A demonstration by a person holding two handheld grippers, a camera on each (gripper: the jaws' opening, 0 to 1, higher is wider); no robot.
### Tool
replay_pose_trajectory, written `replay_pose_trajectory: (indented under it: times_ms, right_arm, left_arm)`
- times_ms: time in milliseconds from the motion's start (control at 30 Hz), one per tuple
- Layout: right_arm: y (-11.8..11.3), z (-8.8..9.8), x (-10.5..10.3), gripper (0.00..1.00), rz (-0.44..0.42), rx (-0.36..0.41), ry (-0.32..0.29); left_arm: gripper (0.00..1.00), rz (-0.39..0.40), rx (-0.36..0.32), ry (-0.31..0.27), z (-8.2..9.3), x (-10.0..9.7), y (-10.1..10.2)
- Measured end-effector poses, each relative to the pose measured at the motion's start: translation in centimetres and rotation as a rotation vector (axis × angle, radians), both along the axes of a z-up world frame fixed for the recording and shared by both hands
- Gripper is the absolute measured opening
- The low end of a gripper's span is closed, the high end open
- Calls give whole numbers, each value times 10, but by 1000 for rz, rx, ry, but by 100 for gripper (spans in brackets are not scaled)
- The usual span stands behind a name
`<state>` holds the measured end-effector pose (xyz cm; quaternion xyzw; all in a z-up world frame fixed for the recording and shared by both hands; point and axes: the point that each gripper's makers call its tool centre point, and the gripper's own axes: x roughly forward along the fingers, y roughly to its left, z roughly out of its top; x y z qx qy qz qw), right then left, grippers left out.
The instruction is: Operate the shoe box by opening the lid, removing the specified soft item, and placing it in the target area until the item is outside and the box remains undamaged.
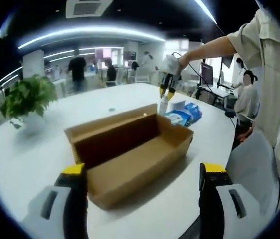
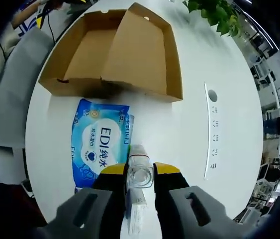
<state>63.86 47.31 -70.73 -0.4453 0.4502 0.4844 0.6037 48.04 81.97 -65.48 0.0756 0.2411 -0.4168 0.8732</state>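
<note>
Standing open on the white table (image 1: 25, 164) is the cardboard shoe box (image 1: 130, 159), its lid folded back and upright along the far side in the left gripper view, the inside bare brown card. The left gripper (image 1: 142, 199) hangs low in front of the box with its yellow-tipped jaws wide apart, one on either side of the near end of the box and touching nothing.

Beyond the box, the right gripper (image 1: 167, 92) is held above the table by a person's hand (image 1: 172, 64), arm stretched out from a light short sleeve. Looking down from the right gripper view, the right gripper (image 2: 140, 174) has its jaws closed against a clear plastic bottle (image 2: 140, 172), seen from its top end, the body running down between the jaws.

A blue pack of wet wipes (image 2: 99, 144) lies flat on the table just beside the short end of the box, outside it; in the right gripper view the bottle sits just off the pack's edge, though I cannot tell whether it touches the table or the pack.

A potted green plant (image 1: 26, 97) stands on the far left of the table. Several people stand and sit around the office behind.
</note>
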Motion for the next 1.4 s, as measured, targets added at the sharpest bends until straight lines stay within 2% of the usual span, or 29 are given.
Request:
replay_pose_trajectory:
  times_ms: [333,567,733,800,900,1067,1400]
  right_arm:
    - [-2,-3,4,19,-3,-8,-8]
    - [-4,-1,10,25,-16,-9,-46]
    - [-5,4,10,27,-21,-6,-57]
    - [-4,6,9,26,-23,0,-63]
    - [-3,5,7,18,-9,5,-58]
    - [-3,5,8,18,-81,14,-53]
    - [-3,4,8,18,-173,18,-37]
  left_arm:
    - [95,12,17,23,-7,-3,5]
    - [94,35,25,43,-11,-1,10]
    - [88,69,39,50,-13,5,16]
    - [85,81,43,52,-14,6,18]
    - [83,91,53,52,-15,8,20]
    - [79,97,57,55,-17,6,21]
    - [79,111,59,65,-22,4,24]
